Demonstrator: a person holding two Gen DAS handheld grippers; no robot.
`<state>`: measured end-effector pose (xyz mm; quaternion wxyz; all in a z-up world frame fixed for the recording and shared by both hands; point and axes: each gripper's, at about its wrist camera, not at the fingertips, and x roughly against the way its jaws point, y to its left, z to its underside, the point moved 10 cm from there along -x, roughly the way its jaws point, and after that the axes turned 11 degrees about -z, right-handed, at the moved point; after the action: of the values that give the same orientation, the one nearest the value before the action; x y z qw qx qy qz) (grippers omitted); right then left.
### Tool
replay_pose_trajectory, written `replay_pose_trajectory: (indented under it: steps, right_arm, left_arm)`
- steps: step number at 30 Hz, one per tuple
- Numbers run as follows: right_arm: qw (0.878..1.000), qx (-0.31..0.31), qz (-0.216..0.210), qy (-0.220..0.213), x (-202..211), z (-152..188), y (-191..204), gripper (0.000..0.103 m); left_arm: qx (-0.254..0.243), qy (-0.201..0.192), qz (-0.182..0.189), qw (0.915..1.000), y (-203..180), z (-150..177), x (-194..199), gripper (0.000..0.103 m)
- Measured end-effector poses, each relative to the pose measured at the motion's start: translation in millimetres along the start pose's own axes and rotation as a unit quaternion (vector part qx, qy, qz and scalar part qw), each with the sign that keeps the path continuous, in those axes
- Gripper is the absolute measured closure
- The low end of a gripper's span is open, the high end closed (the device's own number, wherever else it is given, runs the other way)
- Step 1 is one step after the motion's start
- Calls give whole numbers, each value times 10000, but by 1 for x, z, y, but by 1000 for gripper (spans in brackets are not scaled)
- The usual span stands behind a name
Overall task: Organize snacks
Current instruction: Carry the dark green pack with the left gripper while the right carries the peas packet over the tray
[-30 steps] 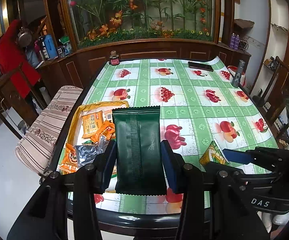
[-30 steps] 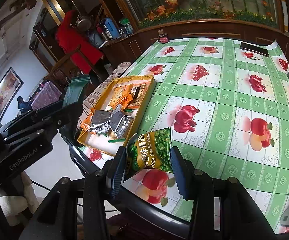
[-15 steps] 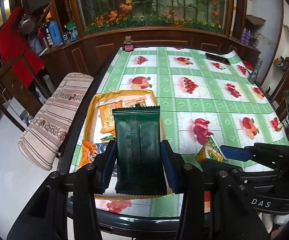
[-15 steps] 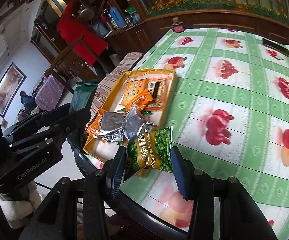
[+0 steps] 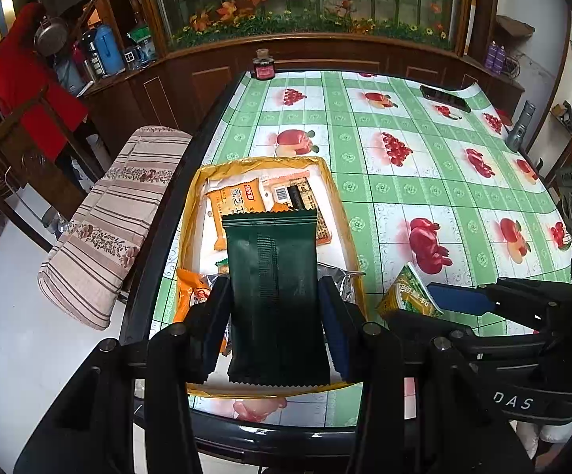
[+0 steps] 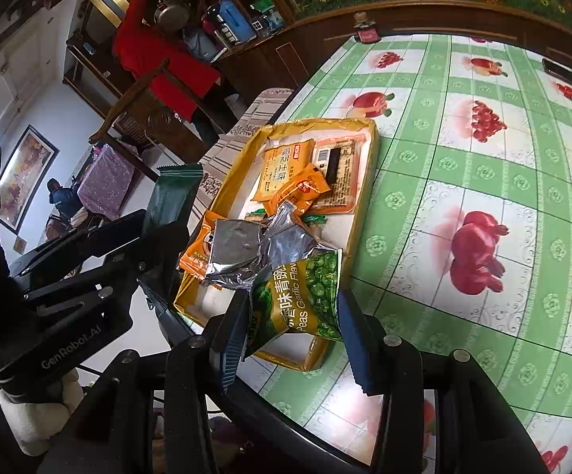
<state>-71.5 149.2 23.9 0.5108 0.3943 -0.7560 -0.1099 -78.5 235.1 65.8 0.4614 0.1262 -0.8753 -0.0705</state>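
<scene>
Snacks are piled in a yellow tray [image 5: 195,213] at the table's [image 5: 424,181] near-left corner. A dark green packet [image 5: 274,296] is clamped by the left gripper [image 5: 274,328] above the tray; at three o'clock, a green pea bag [image 6: 301,300] is pinched by the right gripper [image 6: 293,339].

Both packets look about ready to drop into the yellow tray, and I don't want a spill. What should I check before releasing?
1. Left gripper clamped on dark green packet: ok.
2. Right gripper clamped on green peas packet: ok.
3. Green packet over yellow tray: ok.
4. Peas packet over tray's near corner, fully inside: cannot tell.
5. Bare tray floor to land on: not ok; silver packets and orange packets crowd it.
</scene>
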Motion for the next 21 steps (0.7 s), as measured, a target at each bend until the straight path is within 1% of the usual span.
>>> replay_pose_trajectory:
  steps: [12,17,21]
  right_arm:
    - [9998,-54,-41,168,-16,3,-1,57]
    - [9997,-84,-33,208,-20,3,-4,57]
    - [9997,-92,-27,245,-21,5,-6,57]
  left_arm:
    - [-63,116,80,9999,-5,4,-10,60]
    - [-52,93,87,9999,-5,3,-11,60]
    - [-21,-11,135,9999,-9,0,-8,60]
